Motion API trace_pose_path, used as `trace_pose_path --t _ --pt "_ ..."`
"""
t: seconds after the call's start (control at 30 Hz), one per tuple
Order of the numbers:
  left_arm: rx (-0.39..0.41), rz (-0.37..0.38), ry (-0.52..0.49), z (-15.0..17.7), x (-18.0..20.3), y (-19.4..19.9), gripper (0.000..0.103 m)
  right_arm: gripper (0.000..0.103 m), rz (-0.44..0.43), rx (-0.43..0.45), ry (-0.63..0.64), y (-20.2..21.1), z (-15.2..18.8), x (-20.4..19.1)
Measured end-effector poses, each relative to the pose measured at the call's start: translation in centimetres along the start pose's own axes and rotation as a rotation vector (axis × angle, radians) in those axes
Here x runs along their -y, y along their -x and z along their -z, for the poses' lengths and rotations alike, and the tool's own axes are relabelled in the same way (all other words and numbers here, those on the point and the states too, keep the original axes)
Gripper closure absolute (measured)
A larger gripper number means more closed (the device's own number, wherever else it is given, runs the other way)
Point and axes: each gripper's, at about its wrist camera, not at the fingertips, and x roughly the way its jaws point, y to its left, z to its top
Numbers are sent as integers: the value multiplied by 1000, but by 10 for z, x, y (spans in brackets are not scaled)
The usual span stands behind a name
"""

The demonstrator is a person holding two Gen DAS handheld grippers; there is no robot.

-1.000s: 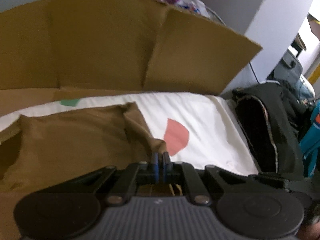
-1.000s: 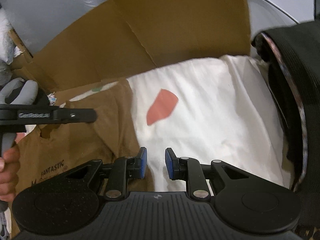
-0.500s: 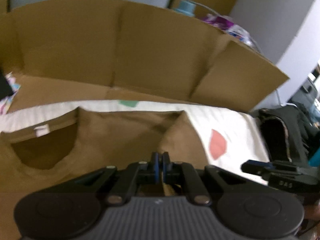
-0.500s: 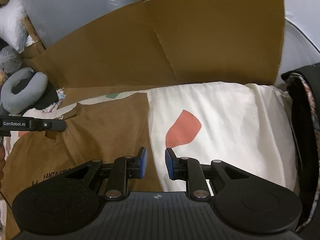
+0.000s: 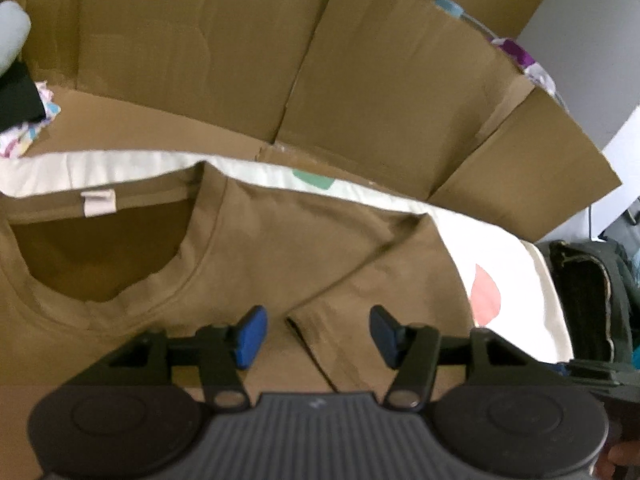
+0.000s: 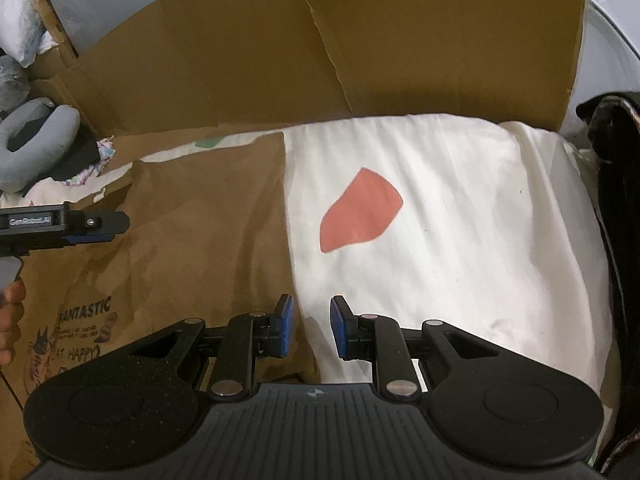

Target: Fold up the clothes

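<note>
While the brown shirt lies spread on the white sheet, both views show tongs with nothing between them.

Left wrist view
- Left gripper [image 5: 314, 332]: one, at the bottom centre of the frame, its two blue pads wide apart and empty, hovering over the shirt.
- Shirt [image 5: 280, 248]: one, brown, filling the middle and left of the frame; the neck opening sits at the left with one small white tag [image 5: 98, 202] on the collar.
- Sleeve [image 5: 372, 280]: one, folded in over the chest, its hem lying between the spread pads.
- Sheet [image 5: 516, 264]: one, white, showing along the top edge of the shirt and at the right, with one pink patch [image 5: 485, 294] and one green patch [image 5: 313, 178].
- Cardboard [image 5: 280, 60]: one creased wall across the upper frame.

Right wrist view
- Right gripper [image 6: 310, 330]: one, bottom centre, pads parted with a moderate gap, holding nothing, over the shirt's right edge where it meets the sheet.
- Shirt: left half of the frame, flat with mild creases; a printed cartoon with the word "FANTASTIC" [image 6: 86, 310] at the lower left.
- Left gripper: seen edge-on at the left edge of the frame, above the shirt.
- Neck pillow [image 6: 36, 136]: one, grey, upper left.
- Dark bag [image 6: 616, 200]: one, at the right edge.
</note>
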Motion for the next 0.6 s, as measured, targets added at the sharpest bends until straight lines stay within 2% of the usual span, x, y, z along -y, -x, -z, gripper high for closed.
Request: trace_pose_path --t 0.2,0.27,0.3,0.33,0.37,0.4,0.6 --pt "-11 2 -14 6 -4 -16 48 76 3 13 9 -8 -7 -2" --pt "-10 5 -7 7 -5 -17 53 76 4 18 12 -11 -10 -3" --pt "-10 7 -3 7 -6 -17 62 76 5 20 11 -13 -13 -3" --pt "-9 9 1 7 -7 -18 83 76 7 20 8 -15 -16 -3" --pt "-9 10 5 8 -8 -18 96 76 10 18 4 -16 -19 -3" --pt "-18 17 9 8 -9 -19 99 76 14 14 0 -18 -22 -3" --pt "-12 47 33 1 -5 0 100 76 27 29 14 -20 -49 -9"
